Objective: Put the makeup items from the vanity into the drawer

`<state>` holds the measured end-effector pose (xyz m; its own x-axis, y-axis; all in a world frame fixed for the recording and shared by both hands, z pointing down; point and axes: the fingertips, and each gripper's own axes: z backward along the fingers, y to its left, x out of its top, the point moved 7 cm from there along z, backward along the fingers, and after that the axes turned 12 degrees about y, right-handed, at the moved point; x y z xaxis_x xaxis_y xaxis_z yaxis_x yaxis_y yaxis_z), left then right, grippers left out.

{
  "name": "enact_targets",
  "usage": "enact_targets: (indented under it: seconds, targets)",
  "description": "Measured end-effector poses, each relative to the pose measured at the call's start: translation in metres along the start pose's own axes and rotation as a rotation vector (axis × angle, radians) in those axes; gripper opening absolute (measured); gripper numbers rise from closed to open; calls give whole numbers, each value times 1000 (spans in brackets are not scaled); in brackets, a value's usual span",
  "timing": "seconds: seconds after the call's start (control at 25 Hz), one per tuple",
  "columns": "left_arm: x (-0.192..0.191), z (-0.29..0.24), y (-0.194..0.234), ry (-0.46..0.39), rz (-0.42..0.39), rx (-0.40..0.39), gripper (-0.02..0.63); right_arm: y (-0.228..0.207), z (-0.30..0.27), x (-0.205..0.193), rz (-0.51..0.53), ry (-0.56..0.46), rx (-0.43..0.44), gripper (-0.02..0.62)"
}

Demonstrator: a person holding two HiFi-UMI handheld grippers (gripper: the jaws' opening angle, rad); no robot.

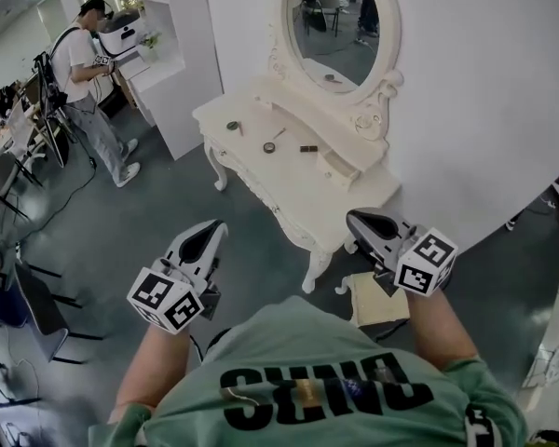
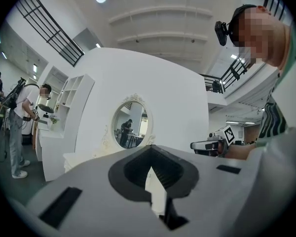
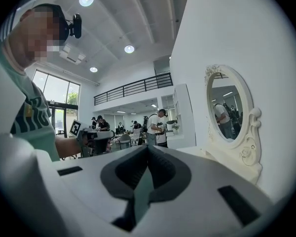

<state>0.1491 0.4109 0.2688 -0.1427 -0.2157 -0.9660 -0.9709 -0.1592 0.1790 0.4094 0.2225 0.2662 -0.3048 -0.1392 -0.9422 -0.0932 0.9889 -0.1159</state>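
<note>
The person is standing a little back from the white, ornately carved vanity table (image 1: pixel 261 182), holding the left gripper (image 1: pixel 210 236) and the right gripper (image 1: pixel 363 220) up in front of the chest – each with its jaws pressed together and nothing between them. The makeup items are lying untouched on the vanity top: a small round dark compact (image 1: pixel 233 126) at the far left, a round piece with a thin handle (image 1: pixel 271 145) near the middle, and a small black oblong piece (image 1: pixel 308 148) to its right. To do the approach well, the person is probably needing to step closer, spread one pair of jaws before descending, and come down squarely over a single item – the flat compact looks hardest to pinch. Which drawer is meant cannot be told. The oval mirror (image 1: pixel 340 26) is facing a large bright room with a grey floor (image 1: pixel 158 212); another person (image 1: pixel 88 91) is working at white shelving at the far left.
</note>
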Motion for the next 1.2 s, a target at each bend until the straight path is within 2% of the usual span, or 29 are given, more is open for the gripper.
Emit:
enact_targets:
  seconds: [0.16,0.28,0.4,0.56,0.72,0.88,1.0,1.2]
  targets:
    - [-9,-15,22,26,25,7,8,-23,-37,1,-9,16,43,11]
    - [-13,-20,69,30,54,28,8,-40,-84,7,-12,29,73,11]
    - [-18,-39,141,25,80,35,8,-66,-147,17,-22,21,76,11]
    - [-11,-78,254,43,75,-20,8,-98,-245,46,-23,25,37,11]
    - [29,-125,359,92,34,-98,8,-130,-334,90,-54,42,-1,11]
    - [66,-166,436,105,-18,-134,8,-164,-394,124,-59,42,-33,11]
    - [81,-202,472,108,-13,-163,8,-193,-417,133,-86,64,-64,11]
    - [80,-259,495,122,-11,-184,8,-246,-431,133,-124,88,-104,11]
